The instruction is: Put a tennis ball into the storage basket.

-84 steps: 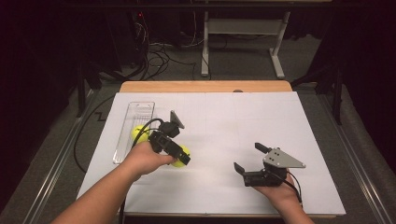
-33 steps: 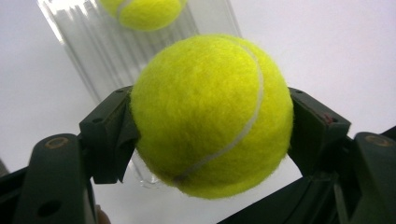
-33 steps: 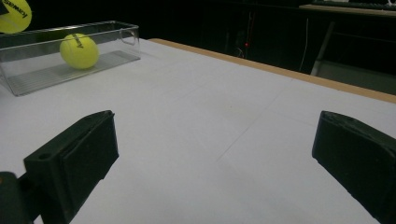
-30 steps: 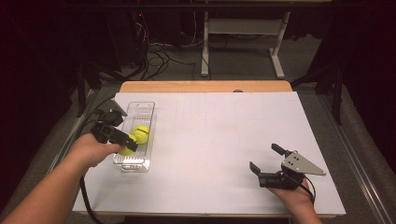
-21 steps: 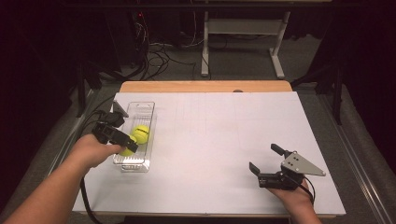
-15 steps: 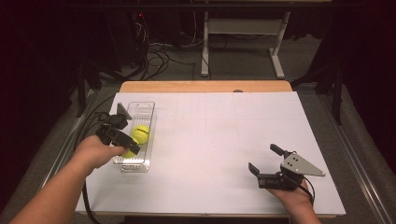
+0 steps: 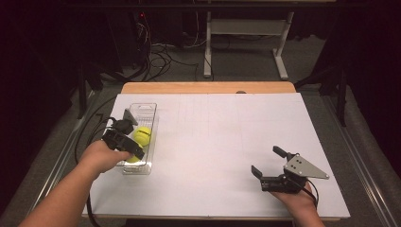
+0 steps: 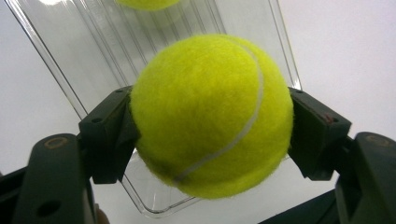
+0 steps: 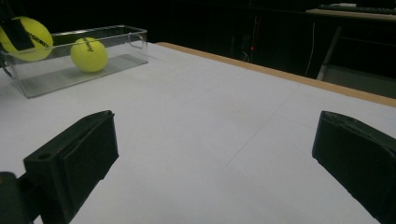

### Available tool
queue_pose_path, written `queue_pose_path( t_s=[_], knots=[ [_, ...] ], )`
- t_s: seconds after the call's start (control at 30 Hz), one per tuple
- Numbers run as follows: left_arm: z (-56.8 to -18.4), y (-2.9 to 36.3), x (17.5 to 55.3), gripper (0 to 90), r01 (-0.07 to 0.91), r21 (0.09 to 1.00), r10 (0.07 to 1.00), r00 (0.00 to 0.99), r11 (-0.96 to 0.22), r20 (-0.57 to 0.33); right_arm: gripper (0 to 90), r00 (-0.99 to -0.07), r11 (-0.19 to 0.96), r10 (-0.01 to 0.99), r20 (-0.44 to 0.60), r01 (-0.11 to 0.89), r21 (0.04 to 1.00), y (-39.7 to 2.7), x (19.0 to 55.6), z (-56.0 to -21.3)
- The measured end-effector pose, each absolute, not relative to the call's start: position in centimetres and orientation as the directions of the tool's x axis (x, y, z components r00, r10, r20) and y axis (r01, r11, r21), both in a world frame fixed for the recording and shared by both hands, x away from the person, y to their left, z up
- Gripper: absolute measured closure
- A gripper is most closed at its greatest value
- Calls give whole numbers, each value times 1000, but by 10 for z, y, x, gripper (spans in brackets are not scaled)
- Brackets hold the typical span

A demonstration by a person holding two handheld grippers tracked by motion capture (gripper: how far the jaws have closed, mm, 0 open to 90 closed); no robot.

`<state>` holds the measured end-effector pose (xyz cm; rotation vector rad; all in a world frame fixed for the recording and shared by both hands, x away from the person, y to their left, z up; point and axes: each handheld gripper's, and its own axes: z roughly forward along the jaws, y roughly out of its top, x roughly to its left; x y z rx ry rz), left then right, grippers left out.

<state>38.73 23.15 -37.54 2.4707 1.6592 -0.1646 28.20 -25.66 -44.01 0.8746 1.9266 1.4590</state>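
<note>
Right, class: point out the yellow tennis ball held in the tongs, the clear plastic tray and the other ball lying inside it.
Held yellow tennis ball (image 8: 210, 112): left gripper view, its middle.
Clear plastic tray (image 9: 100, 31): right gripper view, top rim.
Ball lying in the tray (image 9: 88, 54): right gripper view, its middle.

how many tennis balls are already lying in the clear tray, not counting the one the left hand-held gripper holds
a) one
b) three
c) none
a) one tennis ball lies on the floor of the clear tray, while the left hand-held gripper is shut on the second tennis ball above the tray.
</note>
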Motion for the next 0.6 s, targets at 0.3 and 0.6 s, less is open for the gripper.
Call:
queue_pose_path(
  t_s=[0.3,0.6],
  knots=[
    [-378,229,390,262,926,63,909,379,-373,-174,2,-632,195,773,-52,158,968,-257,282,-440],
    [-378,227,391,262,922,60,906,387,-382,-170,2,-634,193,772,-51,157,969,-257,281,-440]
  ],
)
